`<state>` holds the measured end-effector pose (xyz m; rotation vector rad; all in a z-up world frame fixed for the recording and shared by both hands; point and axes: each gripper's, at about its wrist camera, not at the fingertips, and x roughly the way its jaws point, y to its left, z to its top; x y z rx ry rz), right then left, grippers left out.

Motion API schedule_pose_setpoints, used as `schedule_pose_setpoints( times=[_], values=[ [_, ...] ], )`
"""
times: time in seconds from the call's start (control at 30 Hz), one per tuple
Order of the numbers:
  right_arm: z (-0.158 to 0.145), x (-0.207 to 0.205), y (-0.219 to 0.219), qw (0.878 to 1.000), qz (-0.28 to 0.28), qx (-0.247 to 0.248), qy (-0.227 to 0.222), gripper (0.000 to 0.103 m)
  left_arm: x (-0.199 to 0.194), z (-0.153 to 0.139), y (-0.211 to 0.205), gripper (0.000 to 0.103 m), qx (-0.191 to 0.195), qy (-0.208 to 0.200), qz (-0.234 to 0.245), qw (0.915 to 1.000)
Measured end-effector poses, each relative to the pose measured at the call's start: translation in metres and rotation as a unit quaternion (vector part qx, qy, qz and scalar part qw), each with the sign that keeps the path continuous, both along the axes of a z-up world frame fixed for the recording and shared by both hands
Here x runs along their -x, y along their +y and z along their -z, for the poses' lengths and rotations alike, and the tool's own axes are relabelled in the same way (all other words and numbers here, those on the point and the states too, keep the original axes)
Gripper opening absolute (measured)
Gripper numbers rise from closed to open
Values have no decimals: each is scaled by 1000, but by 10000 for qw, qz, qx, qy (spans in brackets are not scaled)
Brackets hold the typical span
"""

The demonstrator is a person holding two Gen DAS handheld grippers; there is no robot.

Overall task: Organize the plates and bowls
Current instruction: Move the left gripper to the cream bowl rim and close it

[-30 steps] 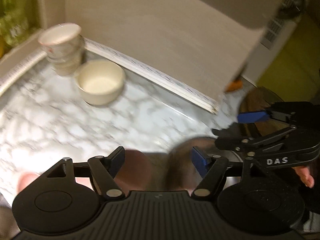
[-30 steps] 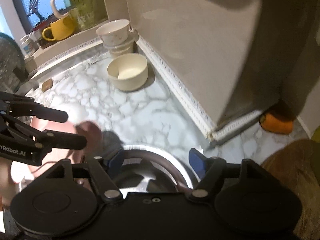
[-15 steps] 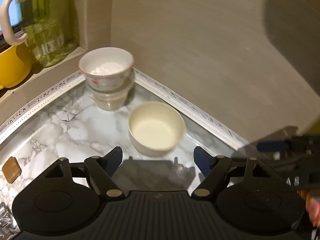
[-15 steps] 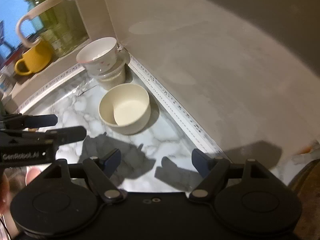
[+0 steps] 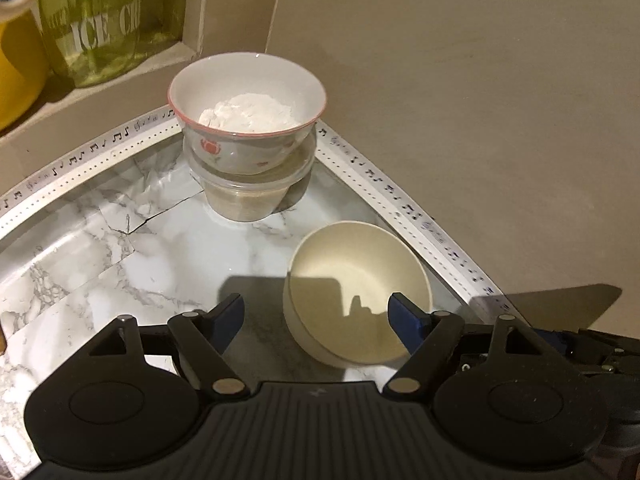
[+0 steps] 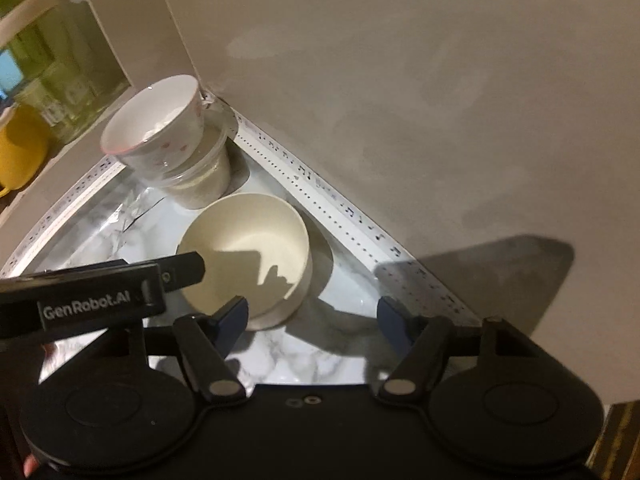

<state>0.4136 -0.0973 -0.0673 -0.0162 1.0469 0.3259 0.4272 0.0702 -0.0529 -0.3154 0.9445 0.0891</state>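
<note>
A cream bowl (image 5: 352, 264) stands empty on the marble counter (image 5: 80, 264) near the wall corner. My left gripper (image 5: 316, 314) hovers open just above it, one fingertip over its inside and the other left of it. My right gripper (image 6: 313, 312) is beside the same cream bowl (image 6: 248, 232), its jaws closing, with the bowl's right wall between them and no pad pressing. Behind it, a flowered bowl (image 5: 248, 120) holding white powder rests on a clear tub (image 5: 248, 196). In the right wrist view the left gripper (image 6: 120, 284) reaches over the bowl's left rim.
Two beige walls meet behind the bowls, edged by a white strip printed with music notes (image 5: 400, 196). On the ledge at the left stand a green glass jar (image 5: 100, 20) and a yellow mug (image 5: 16, 68). Open marble lies to the left.
Both grippers have swung from the sink area toward the wall corner and dropped close to the cream bowl. The right jaws have narrowed a little.
</note>
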Motion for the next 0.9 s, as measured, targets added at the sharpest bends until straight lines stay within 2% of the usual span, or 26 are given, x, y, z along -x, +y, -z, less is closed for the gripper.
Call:
schedule_pose_setpoints(
  times=[0.27, 0.33, 0.37, 0.43, 0.5, 0.6, 0.67, 0.73, 0.8, 0.9],
  values=[
    [19, -13, 12, 9998, -41, 54, 190, 48, -14, 20, 4, 77, 112, 109, 45, 9999],
    [22, -15, 14, 9997, -65, 61, 215, 46, -17, 22, 4, 67, 60, 86, 87, 9999],
    [23, -15, 15, 9997, -73, 59, 220, 45, -18, 23, 4, 58, 52, 104, 111, 9999],
    [24, -16, 16, 9997, -94, 53, 225, 42, -20, 24, 3, 54, 22, 143, 112, 9998],
    [24, -16, 17, 9997, -122, 60, 222, 38, -22, 26, 4, 41, 24, 141, 140, 9998],
    [23, -15, 19, 9996, -165, 96, 197, 31, -24, 29, 5, 33, 63, 161, 172, 9997],
    [23, -16, 19, 9996, -174, 71, 222, 20, -25, 29, 5, 31, 61, 155, 228, 9996],
    [22, -15, 20, 9995, -195, 74, 241, 15, -25, 30, 4, 27, 35, 141, 250, 9996],
    [21, -14, 21, 9994, -202, 164, 216, 15, -24, 30, 4, 20, 8, 176, 216, 9996],
    [20, -11, 20, 9993, -224, 204, 201, 13, -20, 29, 3, 15, 1, 198, 217, 9996]
  ],
)
